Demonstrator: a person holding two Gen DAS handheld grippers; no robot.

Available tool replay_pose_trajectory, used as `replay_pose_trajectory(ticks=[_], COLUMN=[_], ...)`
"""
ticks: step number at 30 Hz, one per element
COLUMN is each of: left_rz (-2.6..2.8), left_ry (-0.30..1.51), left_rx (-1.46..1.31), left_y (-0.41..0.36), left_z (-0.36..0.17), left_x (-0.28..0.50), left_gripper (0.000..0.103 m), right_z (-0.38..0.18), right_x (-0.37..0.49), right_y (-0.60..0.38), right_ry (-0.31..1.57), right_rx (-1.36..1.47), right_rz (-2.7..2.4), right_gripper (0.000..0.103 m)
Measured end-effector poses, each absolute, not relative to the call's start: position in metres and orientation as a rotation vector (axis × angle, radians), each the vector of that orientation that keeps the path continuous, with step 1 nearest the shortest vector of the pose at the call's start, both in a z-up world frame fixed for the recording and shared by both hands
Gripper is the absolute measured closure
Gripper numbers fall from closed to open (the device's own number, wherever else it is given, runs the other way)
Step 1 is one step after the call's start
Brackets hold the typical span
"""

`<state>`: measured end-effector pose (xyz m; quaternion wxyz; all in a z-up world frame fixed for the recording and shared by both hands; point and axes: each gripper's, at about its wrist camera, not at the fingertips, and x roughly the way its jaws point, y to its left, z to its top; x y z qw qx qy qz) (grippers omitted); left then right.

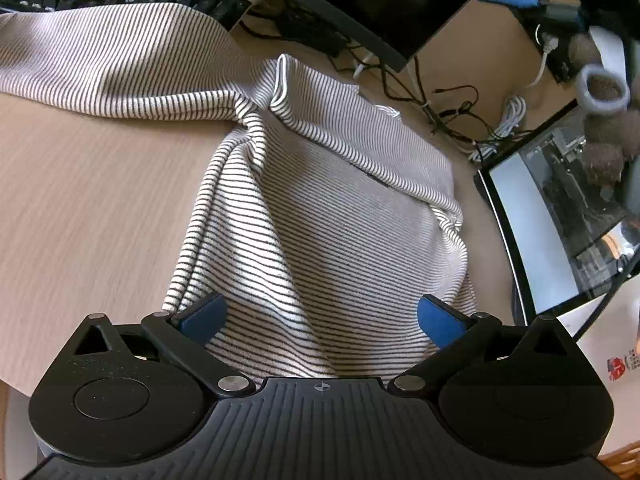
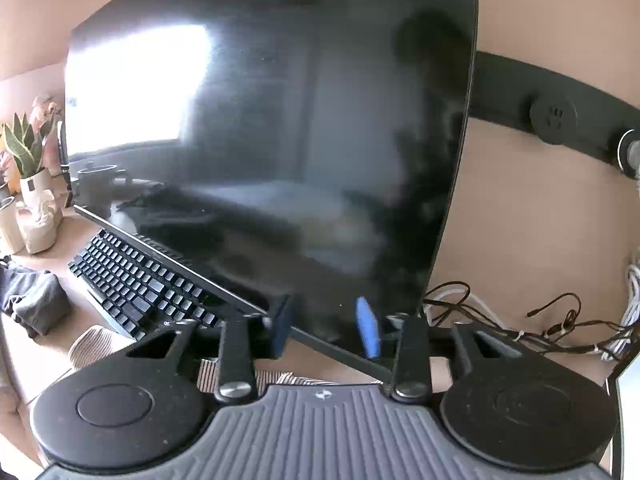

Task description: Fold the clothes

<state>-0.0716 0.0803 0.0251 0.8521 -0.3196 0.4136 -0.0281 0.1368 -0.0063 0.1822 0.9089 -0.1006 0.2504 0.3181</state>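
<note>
A white garment with thin dark stripes (image 1: 320, 200) lies crumpled on the wooden table (image 1: 88, 200), one part stretched toward the far left and a folded edge standing up in the middle. My left gripper (image 1: 320, 318) hovers over the garment's near end, its jaws wide open and its blue pads (image 1: 204, 316) on either side of the cloth, not pressing it. In the right wrist view my right gripper (image 2: 325, 332) stands open in front of a dark monitor with nothing between its pads. Bits of the striped garment (image 2: 92, 344) show below it.
A large dark monitor (image 2: 280, 140) and a black keyboard (image 2: 140, 284) stand at the back of the table. Tangled cables (image 2: 520, 320) lie at the right. A second screen (image 1: 560, 220) stands right of the garment. A potted plant (image 2: 28, 160) and dark cloth (image 2: 32, 300) sit at the left.
</note>
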Motion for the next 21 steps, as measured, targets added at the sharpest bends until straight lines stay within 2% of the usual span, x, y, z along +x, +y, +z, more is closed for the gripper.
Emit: replay_pose_trajectory(ticks=[1,3,5,7,11,15,21], left_rz=[-0.061,-0.066,-0.072,-0.094,-0.072,0.274,0.63], left_ry=[0.871,0.873,0.874,0.868,0.761,0.596,0.622], left_rx=[-0.666,-0.649,-0.632,-0.655,-0.754,-0.545,-0.37], left_y=[0.079,0.078,0.076,0.081,0.121,0.179,0.259], left_z=[0.025,0.025,0.026,0.024,0.029,0.059,0.039], left_x=[-0.071,-0.07,-0.07,-0.071,-0.092,-0.118,-0.107], left_gripper=[0.0,0.0,0.0,0.0,0.0,0.0,0.0], right_z=[0.18,0.173,0.157,0.136,0.087,0.063,0.064], right_x=[0.136,0.134,0.126,0.111,0.064,0.025,0.005], right_y=[-0.011,-0.024,-0.042,-0.061,-0.101,-0.12,-0.112], right_ry=[0.531,0.566,0.6,0.654,0.81,0.893,0.908], right_rx=[-0.196,-0.169,-0.143,-0.111,-0.009,0.118,0.152], right_rz=[0.65,0.634,0.605,0.575,0.536,0.583,0.739], right_gripper=[0.062,0.049,0.016,0.004,0.0,0.0,0.0])
